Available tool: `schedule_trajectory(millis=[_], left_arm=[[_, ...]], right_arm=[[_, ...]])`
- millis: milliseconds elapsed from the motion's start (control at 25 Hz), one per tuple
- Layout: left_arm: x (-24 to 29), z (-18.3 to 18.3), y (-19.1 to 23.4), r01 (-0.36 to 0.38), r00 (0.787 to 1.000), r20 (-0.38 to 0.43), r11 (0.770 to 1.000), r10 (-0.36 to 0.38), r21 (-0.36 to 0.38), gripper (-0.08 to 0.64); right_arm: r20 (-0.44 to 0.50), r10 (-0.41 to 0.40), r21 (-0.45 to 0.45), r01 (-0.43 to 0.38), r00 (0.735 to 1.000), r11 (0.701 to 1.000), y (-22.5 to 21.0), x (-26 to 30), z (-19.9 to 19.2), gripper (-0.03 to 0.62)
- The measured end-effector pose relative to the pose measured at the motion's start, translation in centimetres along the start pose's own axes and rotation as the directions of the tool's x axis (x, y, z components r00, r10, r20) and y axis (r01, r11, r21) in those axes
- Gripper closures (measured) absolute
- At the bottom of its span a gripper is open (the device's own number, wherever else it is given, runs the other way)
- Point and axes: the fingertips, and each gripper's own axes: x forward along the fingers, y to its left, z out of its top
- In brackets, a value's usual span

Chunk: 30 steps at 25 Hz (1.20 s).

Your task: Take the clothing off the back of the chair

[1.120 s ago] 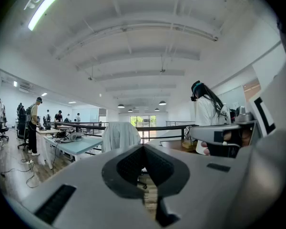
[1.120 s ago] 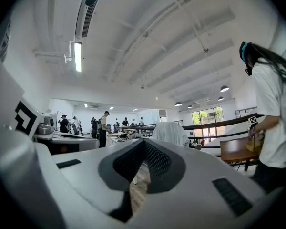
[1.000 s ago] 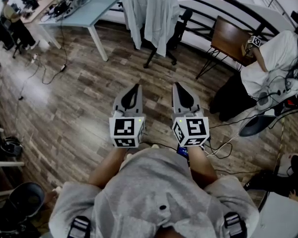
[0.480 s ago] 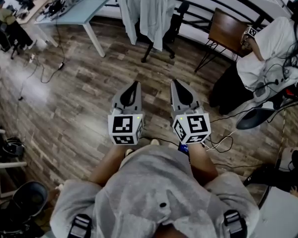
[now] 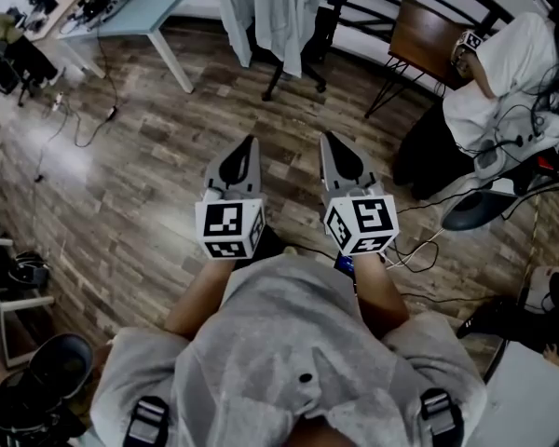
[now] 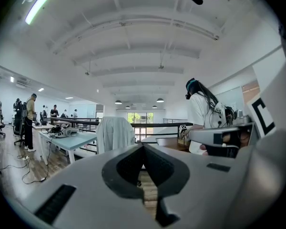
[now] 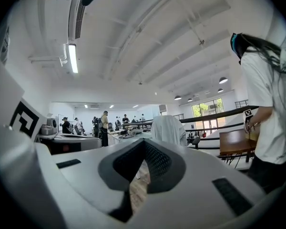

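A pale grey-white garment (image 5: 270, 12) hangs over the back of a black office chair (image 5: 309, 49) at the top of the head view, well ahead of both grippers. It shows as a white shape in the left gripper view (image 6: 114, 133) and in the right gripper view (image 7: 168, 129). My left gripper (image 5: 250, 142) and right gripper (image 5: 328, 138) are held side by side over the wooden floor, both pointing at the chair. Each has its jaws shut with nothing between them.
A light blue table (image 5: 135, 12) stands left of the chair, with cables trailing on the floor (image 5: 84, 128). A black railing (image 5: 391, 3) runs behind. A brown table (image 5: 429, 40) and a person in white (image 5: 503, 82) are at the right.
The chair and garment have slid toward the top edge of the head view as I stepped forward. Both grippers stay shut and side by side.
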Motion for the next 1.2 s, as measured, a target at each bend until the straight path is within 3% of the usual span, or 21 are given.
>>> schedule_trajectory(millis=[560, 1200], left_arm=[[8.7, 0.3, 2.1, 0.056, 0.998, 0.028, 0.998, -0.057, 0.010, 0.557], [24.6, 3.6, 13.9, 0.097, 0.995, -0.007, 0.995, -0.097, -0.024, 0.557]], right_arm=[[-0.007, -0.003, -0.063, 0.003, 1.000, 0.998, -3.1, 7.5, 0.3, 0.583], [-0.060, -0.022, -0.057, 0.018, 0.998, 0.998, -6.8, 27.1, 2.3, 0.583]])
